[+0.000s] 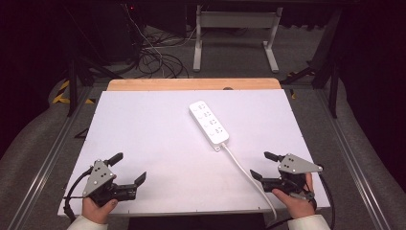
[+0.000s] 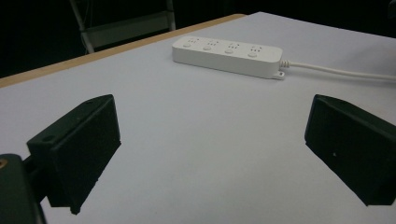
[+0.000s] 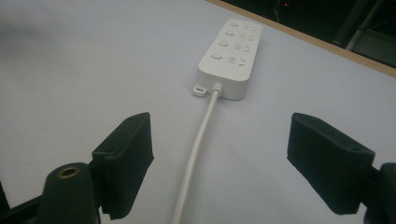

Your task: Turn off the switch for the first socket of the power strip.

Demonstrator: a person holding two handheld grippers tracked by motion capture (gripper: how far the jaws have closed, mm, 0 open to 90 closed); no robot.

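Hands rest at the near edge of the white rectangular worktop (image 1: 143,124), each holding a black two-jaw gripper. At near left, the left gripper (image 1: 128,168) has its jaws spread wide and empty. At near right, the right gripper (image 1: 265,165) likewise has its jaws spread and grips nothing; in the right gripper view its jaws straddle the white round power cable (image 3: 198,144) without touching it. Farther off, right of centre, the white four-socket plastic power strip (image 1: 208,122) lies flat and slanted, well apart from both grippers, its cable running back to the near edge. This looks like the opening step, with the strip untouched. The next move likely calls for the right gripper to advance along the cable toward the strip's near end.
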